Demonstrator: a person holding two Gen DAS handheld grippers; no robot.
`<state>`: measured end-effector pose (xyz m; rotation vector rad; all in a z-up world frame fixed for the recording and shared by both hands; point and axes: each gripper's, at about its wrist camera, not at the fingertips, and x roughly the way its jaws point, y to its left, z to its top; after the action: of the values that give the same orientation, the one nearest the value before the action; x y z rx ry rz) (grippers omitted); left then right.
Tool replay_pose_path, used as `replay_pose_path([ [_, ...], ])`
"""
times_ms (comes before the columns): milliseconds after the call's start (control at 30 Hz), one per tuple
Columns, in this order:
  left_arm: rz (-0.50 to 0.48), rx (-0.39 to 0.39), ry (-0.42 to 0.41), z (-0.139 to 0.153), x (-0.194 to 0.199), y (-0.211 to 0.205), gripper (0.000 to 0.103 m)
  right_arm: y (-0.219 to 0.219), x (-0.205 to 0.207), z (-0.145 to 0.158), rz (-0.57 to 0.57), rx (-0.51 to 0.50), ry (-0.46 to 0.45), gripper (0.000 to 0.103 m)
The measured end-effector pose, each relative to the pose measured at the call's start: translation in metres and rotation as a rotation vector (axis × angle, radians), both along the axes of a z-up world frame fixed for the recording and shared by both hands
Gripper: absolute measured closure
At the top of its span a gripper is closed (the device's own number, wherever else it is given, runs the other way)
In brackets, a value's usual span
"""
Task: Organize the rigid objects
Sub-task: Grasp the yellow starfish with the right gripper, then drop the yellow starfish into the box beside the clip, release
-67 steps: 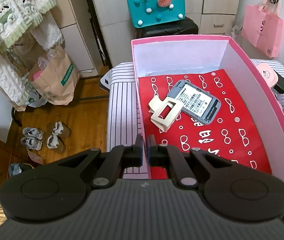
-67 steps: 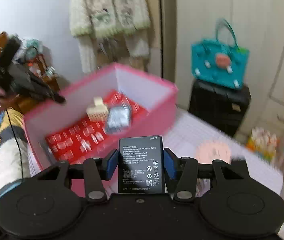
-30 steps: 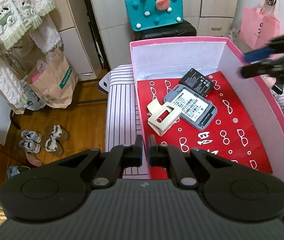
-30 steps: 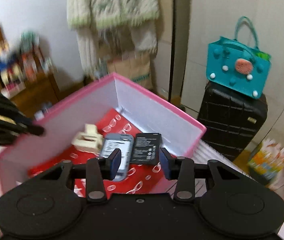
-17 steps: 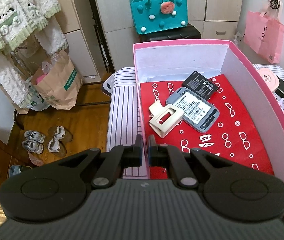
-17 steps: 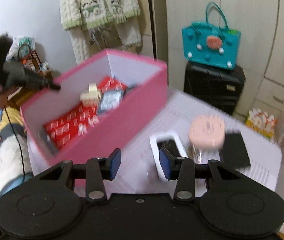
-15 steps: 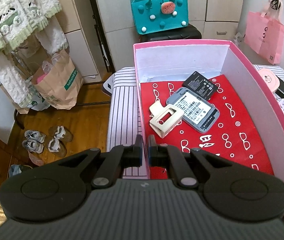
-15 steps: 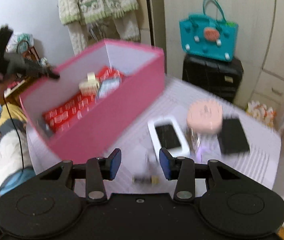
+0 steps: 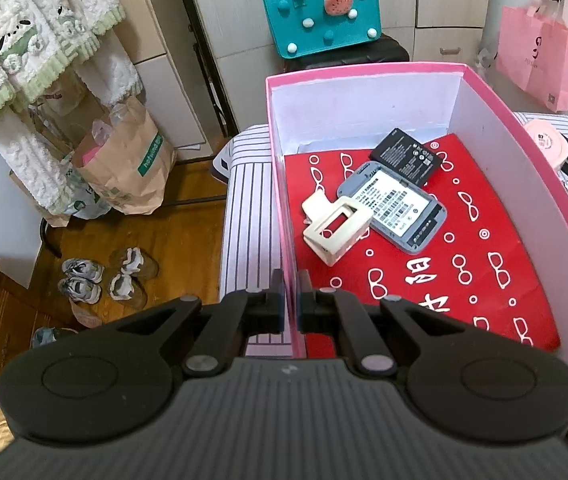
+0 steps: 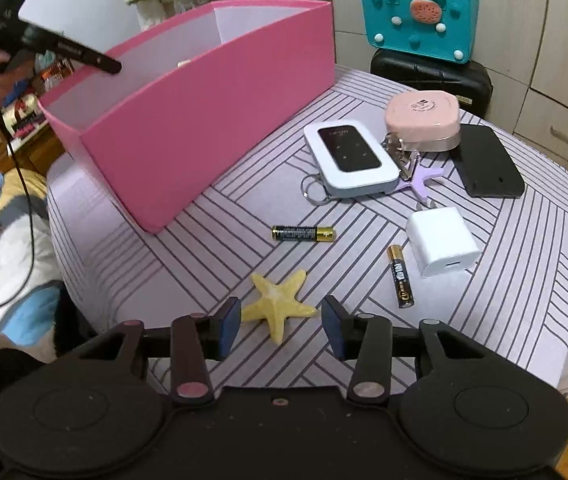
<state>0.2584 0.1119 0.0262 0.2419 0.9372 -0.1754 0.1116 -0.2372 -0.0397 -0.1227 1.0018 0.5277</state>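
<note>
Starfish (image 10: 281,303) between open hand-held gripper (image 10: 281,330) fingers

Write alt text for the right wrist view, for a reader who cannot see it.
The open right gripper hovers over a yellow starfish on a striped table. Beyond lie two AA batteries, a white charger cube, a white pocket router, a pink round case and a black phone. A pink box stands to the left.

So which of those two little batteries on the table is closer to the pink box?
The battery lying crosswise, with its gold end pointing right, just off the pink box corner. The other battery lies lengthwise beside the white charger cube, farther away.
</note>
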Motion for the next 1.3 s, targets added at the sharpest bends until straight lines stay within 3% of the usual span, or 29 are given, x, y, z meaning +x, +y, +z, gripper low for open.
replay_pose_path([
  [233, 0.005, -0.011, 0.004, 0.000, 0.000, 0.001, 0.099, 0.017, 0.001, -0.009, 0.026, -0.066, -0.013, 0.039],
  [300, 0.005, -0.011, 0.003, -0.001, 0.000, 0.001, 0.099, 0.021, -0.001, -0.010, 0.020, -0.086, -0.026, 0.039],
  [400, 0.004, -0.012, 0.004, 0.000, 0.000, 0.001, 0.099, 0.023, -0.003, -0.008, 0.001, -0.097, -0.029, 0.048],
  [733, -0.009, -0.009, 0.008, -0.003, -0.001, 0.000, 0.099, 0.016, 0.004, 0.000, -0.041, -0.091, -0.035, 0.048],
  [900, -0.025, -0.032, 0.013, -0.002, -0.002, 0.004, 0.099, 0.014, 0.009, 0.023, -0.044, -0.075, -0.079, 0.048],
  [1067, -0.040, -0.008, -0.001, -0.003, -0.003, 0.001, 0.099, 0.017, 0.018, 0.062, -0.041, -0.044, -0.187, 0.048],
  [1200, -0.045, -0.009, -0.010, -0.004, -0.005, 0.002, 0.099, 0.028, 0.025, 0.093, -0.032, 0.053, -0.293, 0.048],
  [1300, -0.045, -0.018, -0.004, -0.003, -0.004, 0.003, 0.099, 0.047, 0.037, 0.110, 0.039, 0.124, -0.312, 0.048],
])
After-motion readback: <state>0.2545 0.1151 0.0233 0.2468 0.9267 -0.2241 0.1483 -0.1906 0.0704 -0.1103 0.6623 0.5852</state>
